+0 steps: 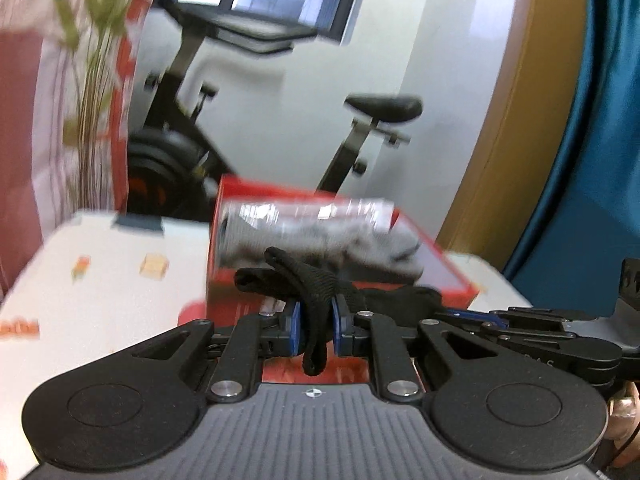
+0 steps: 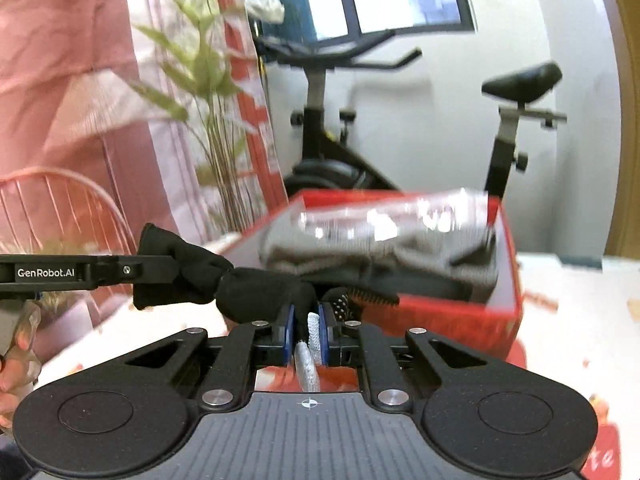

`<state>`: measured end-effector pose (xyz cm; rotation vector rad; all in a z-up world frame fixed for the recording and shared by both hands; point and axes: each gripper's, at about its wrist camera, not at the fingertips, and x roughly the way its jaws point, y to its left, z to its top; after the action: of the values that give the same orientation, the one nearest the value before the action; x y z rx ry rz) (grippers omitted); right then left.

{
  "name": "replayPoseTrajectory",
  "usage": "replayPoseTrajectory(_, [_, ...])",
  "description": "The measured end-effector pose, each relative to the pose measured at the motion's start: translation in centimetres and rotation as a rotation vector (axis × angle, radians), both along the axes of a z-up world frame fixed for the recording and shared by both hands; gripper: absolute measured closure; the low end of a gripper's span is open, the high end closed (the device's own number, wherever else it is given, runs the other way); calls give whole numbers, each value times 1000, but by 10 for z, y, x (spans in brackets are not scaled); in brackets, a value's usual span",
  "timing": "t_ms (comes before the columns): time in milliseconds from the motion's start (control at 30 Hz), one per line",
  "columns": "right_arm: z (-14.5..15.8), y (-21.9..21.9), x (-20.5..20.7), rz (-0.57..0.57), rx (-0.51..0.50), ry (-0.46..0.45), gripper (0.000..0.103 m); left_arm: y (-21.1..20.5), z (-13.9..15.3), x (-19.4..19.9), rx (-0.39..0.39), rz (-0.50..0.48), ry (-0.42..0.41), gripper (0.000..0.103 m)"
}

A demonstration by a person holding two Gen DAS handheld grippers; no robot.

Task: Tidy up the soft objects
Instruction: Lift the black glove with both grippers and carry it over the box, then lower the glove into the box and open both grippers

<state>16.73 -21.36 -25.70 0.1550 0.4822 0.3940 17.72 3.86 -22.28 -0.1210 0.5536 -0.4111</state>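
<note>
Exercise bike (image 1: 280, 120) blurred behind red box (image 1: 440, 276); both grippers, left (image 1: 316, 320) and right (image 2: 307, 328), clamp black sock (image 1: 316, 280).

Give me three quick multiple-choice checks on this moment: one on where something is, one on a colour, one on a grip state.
1. Where does the grey cloth bundle lie?
A. inside the box
B. on the bike seat
C. on the wire chair

2. What colour is the box?
A. blue
B. red
C. white

3. What is the left hand-held gripper doing?
A. open, holding nothing
B. shut on a plastic bottle
C. shut on black fabric

Answers:
1. A: the grey cloth bundle sits within the walls of the box, with shiny clear plastic over it.
2. B: the box's walls show red in both views.
3. C: the left hand-held gripper has its blue pads pressed on the black fabric; the right hand-held gripper pinches the same piece at its other end.
</note>
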Motion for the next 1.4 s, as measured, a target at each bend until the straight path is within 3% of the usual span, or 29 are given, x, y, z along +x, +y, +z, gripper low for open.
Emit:
replayPoseTrajectory(200, [31, -11, 21, -24, -18, -54, 92, -15, 37, 10, -4, -20, -95, 87])
replayPoseTrajectory(333, [33, -17, 46, -42, -34, -39, 92, -19, 42, 32, -20, -19, -84, 87])
replayPoseTrajectory(700, [-8, -15, 114, -71, -99, 75, 92, -29, 5, 112, -17, 8, 77, 87])
replayPoseTrajectory(1167, [-46, -27, 156, -127, -90, 179, 92, -39, -24, 158, 81, 5, 156, 82])
replayPoseTrajectory(1233, [-48, -28, 156, -130, -79, 191, 91, -39, -25, 160, 90, 5, 153, 77])
replayPoseTrajectory(1333, [-48, -30, 156, -143, -56, 210, 88, -42, -25, 158, 131, -4, 137, 58])
replayPoseTrajectory(1400, [-47, -30, 155, -150, -49, 216, 81, -44, -24, 157, 157, 2, 129, 39])
